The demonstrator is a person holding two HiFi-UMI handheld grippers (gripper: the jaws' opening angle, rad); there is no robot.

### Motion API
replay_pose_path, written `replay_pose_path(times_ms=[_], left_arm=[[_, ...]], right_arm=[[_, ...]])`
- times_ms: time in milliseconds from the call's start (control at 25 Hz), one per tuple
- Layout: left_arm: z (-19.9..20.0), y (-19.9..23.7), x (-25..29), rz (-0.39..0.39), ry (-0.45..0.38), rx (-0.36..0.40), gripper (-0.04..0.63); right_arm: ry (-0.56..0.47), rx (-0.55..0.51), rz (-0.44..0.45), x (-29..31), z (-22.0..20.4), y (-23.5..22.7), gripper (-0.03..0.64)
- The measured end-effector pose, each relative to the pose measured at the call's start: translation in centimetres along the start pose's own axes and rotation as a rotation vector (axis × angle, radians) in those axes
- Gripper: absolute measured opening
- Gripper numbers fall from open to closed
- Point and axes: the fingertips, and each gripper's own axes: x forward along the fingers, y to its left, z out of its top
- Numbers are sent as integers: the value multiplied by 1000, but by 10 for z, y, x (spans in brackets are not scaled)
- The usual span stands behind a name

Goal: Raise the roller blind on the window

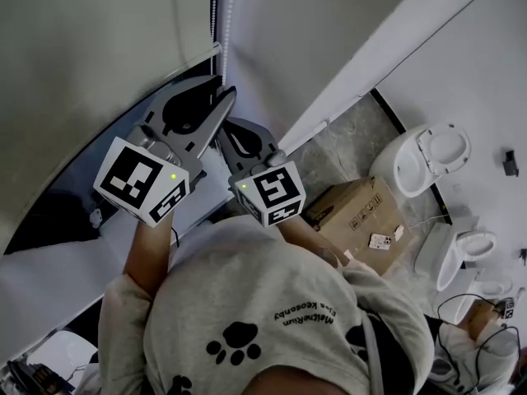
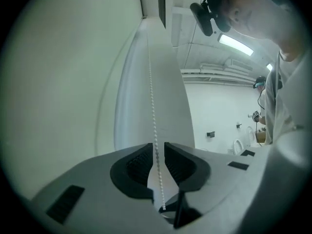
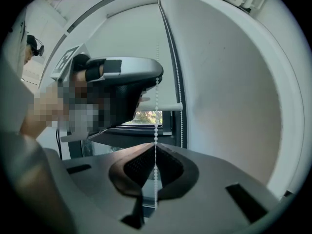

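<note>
The pale roller blind (image 1: 99, 56) hangs over the window, and its bottom bar (image 3: 163, 107) leaves a strip of glass (image 3: 146, 117) uncovered. A white bead chain (image 1: 216, 6) drops beside it. My left gripper (image 1: 224, 90) is the higher one. Its jaws (image 2: 156, 152) stand a little apart, with the chain (image 2: 151, 96) running between them and a gap on either side. Just below it, my right gripper (image 1: 233, 134) is shut on the same chain (image 3: 156, 126), which is pinched where the pads meet (image 3: 155, 154). Seen in the right gripper view, the left gripper (image 3: 124, 79) sits directly above.
A white wall (image 3: 229, 91) stands right of the chain. On the floor behind me are a cardboard box (image 1: 362, 216) and white toilets (image 1: 428, 159) (image 1: 465, 249). Another person (image 2: 265, 101) stands far back in the room.
</note>
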Motion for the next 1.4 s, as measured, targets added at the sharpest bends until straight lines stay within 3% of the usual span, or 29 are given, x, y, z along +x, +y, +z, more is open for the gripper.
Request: replay_pose_path(times_ms=[320, 520, 1400], left_arm=[[13, 5, 8, 16, 6, 66, 11], [15, 4, 4, 22, -35, 34, 9], [-107, 0, 7, 69, 110, -108, 9]], right_arm=[[-6, -11, -3, 3, 1, -2, 11], [-13, -19, -1, 4, 3, -1, 11], [238, 6, 24, 8, -117, -4, 11]])
